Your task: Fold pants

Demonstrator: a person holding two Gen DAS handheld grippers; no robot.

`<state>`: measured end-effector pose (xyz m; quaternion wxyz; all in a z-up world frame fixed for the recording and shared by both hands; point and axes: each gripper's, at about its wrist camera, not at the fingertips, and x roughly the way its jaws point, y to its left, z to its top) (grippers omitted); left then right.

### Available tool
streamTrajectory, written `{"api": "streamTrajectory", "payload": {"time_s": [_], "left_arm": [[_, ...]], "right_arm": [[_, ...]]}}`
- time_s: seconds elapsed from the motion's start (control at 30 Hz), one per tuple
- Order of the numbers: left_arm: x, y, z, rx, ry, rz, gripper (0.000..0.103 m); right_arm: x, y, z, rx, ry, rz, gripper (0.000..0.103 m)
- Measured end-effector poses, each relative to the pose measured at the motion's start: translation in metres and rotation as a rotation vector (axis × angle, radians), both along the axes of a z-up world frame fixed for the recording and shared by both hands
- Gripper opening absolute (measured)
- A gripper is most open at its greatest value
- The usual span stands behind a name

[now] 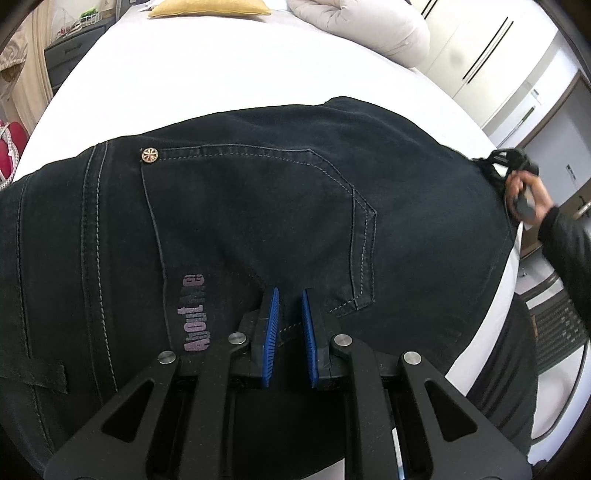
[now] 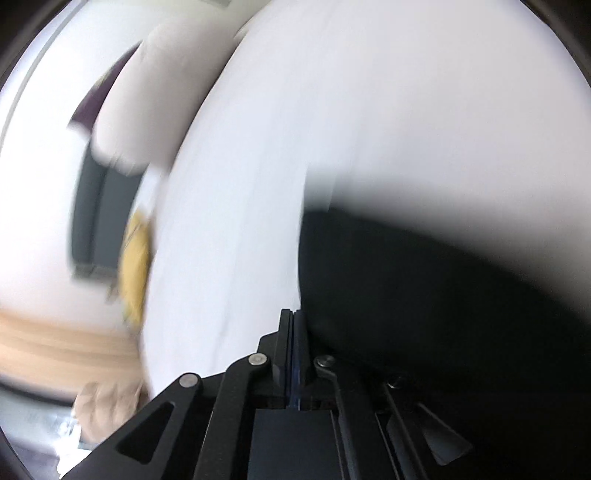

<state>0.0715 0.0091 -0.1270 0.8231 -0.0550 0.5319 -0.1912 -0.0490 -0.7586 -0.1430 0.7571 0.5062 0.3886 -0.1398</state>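
The black pants [image 1: 258,206] lie spread flat across the near part of the white bed [image 1: 229,74], back side up, with a rear pocket and a purple printed logo [image 1: 194,314] showing; the seat and waist area fills the near edge while the far half of the bed stays bare up to a yellow cushion [image 1: 210,7] and a pale bolster [image 1: 362,26] at the far edge. The left gripper [image 1: 290,321] hovers low over the pocket seam with its blue pads [image 1: 271,325] apart, holding nothing. The right gripper [image 2: 293,354] sits at the right edge of the garment; its jaws are pressed together, but the blurred right wrist view does not settle whether cloth is pinched between them. Judging by the single flat layer, no fold looks made yet, so lengthwise and crosswise folds appear to remain.
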Motion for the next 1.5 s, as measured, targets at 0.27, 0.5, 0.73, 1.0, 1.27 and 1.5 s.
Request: {"api": "streamTrajectory", "payload": {"time_s": [0.27, 0.5, 0.73, 1.0, 1.27, 1.5], "left_arm": [[-0.008, -0.001, 0.002, 0.013, -0.021, 0.003, 0.013], [-0.011, 0.003, 0.006, -0.003, -0.017, 0.017, 0.013], [0.0, -0.016, 0.047, -0.012, -0.068, -0.016, 0.013], [0.107, -0.142, 0.034, -0.169, 0.007, -0.268, 0.013], [0.135, -0.027, -0.019, -0.269, 0.087, -0.078, 0.004], [0.079, 0.111, 0.016, -0.206, -0.012, 0.176, 0.004]], "right_arm": [[-0.045, 0.071, 0.057, 0.017, -0.13, 0.184, 0.006], [-0.083, 0.16, -0.021, 0.271, -0.109, 0.347, 0.0], [-0.118, 0.026, 0.001, 0.07, -0.053, -0.022, 0.0], [-0.12, 0.052, 0.006, -0.039, -0.057, 0.018, 0.0], [-0.115, 0.046, 0.001, -0.008, -0.069, 0.036, 0.0], [-0.115, 0.043, 0.017, -0.062, -0.017, 0.048, 0.0]]}}
